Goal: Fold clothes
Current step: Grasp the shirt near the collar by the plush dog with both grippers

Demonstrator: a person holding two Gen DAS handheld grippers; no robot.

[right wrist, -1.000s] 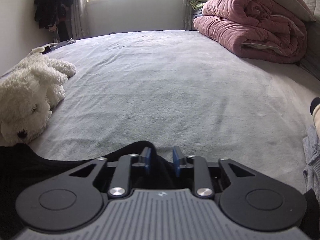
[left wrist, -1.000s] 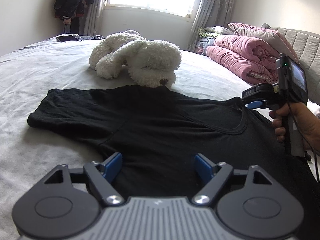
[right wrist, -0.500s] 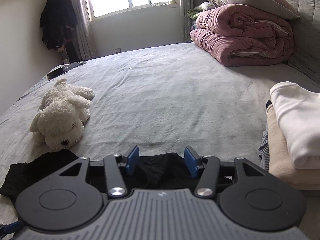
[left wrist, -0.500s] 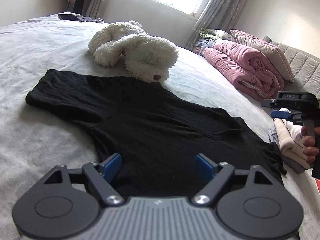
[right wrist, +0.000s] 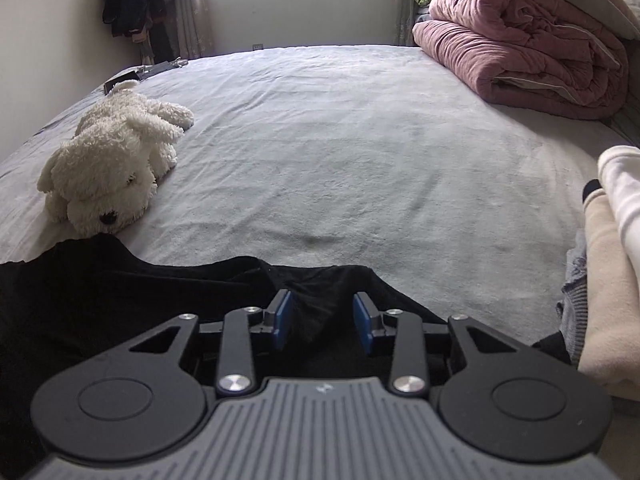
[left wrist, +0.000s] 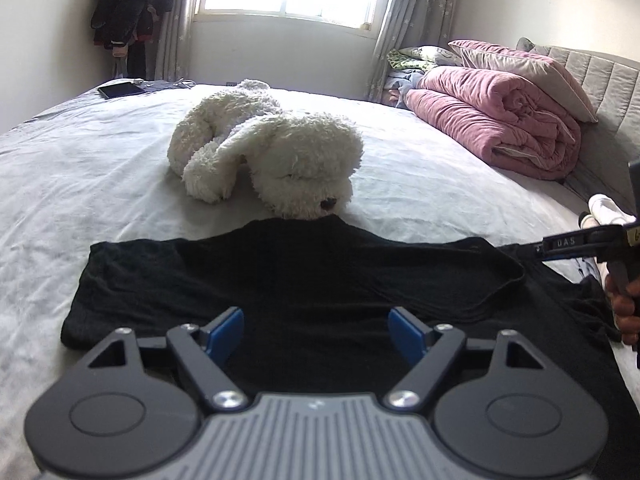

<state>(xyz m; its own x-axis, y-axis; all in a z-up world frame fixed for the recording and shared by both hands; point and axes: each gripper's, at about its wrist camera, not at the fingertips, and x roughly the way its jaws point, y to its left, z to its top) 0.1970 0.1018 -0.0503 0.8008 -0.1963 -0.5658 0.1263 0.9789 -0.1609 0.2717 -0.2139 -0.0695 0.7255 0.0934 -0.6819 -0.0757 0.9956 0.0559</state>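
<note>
A black T-shirt lies spread flat on the grey bed sheet, its neckline toward the right in the left wrist view. My left gripper hovers over the shirt's body with its jaws wide and closing slightly, and nothing is pinched. My right gripper sits at the shirt's far edge. Its jaws are closing with a raised ridge of black fabric between the blue pads, which do not visibly press on it. In the left wrist view the right gripper shows at the right edge, held by a hand.
A white plush dog lies just beyond the shirt, its nose touching the hem. A rolled pink quilt and pillow sit by the headboard. Folded pale clothes are stacked at the right. A tablet lies at the bed's far corner.
The right jaws opened wide half a second ago and have now narrowed around a fold of the shirt. The right gripper dropped closer to the fabric. The left view shifted and levelled.
</note>
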